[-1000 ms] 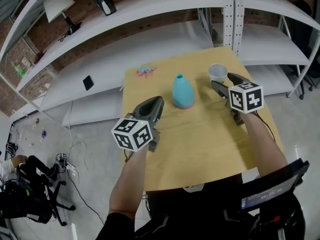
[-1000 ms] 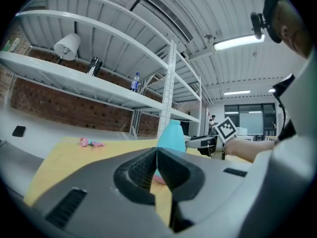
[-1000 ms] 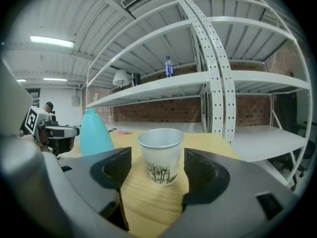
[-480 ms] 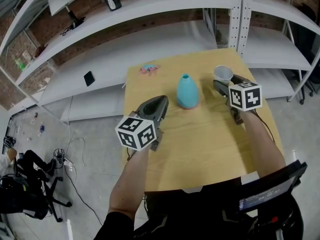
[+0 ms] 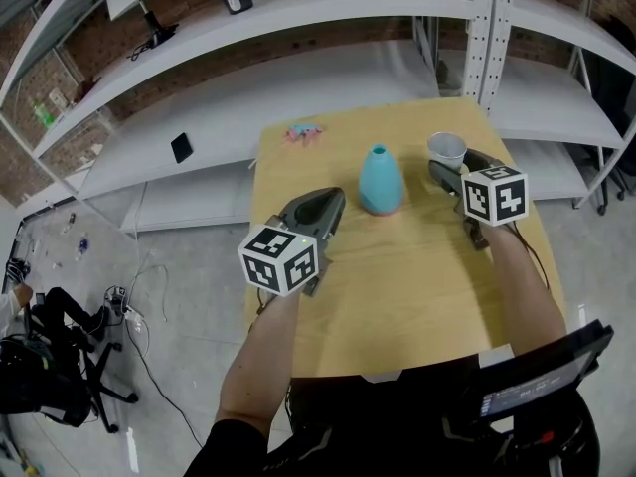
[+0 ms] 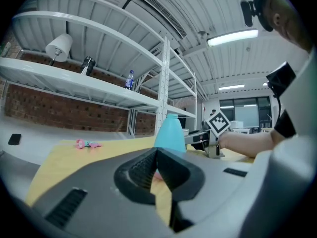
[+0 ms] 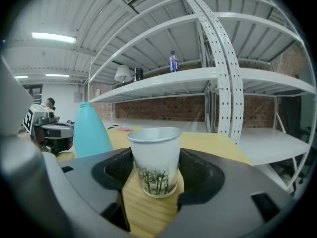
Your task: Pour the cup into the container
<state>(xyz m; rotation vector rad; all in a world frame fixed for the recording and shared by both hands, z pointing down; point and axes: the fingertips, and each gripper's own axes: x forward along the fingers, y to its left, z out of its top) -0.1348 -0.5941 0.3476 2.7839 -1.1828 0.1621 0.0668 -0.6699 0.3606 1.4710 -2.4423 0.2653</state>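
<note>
We see a wooden bench [image 5: 417,276] from above, with a person's two forearms reaching over it, each hand holding a claw.

The right claw [image 5: 454,163] is low at the bench. Its jaws are spread wide and are closing in on a white paper cup [image 7: 154,160]. The cup stands upright on the bench between the two jaws, with tree print near its base. Its walls look undented, and we cannot see what it holds.

The left claw [image 6: 157,168] is raised above the bench. Its jaws are pressed together with nothing between them.

The container, a teal bottle-shaped vessel [image 5: 380,180] with a narrow open neck, stands upright just ahead of the left claw and to the left of the right claw, apart from both.

A small pink object [image 5: 304,132] lies farther ahead of the left claw, near the bench's far edge.
</note>
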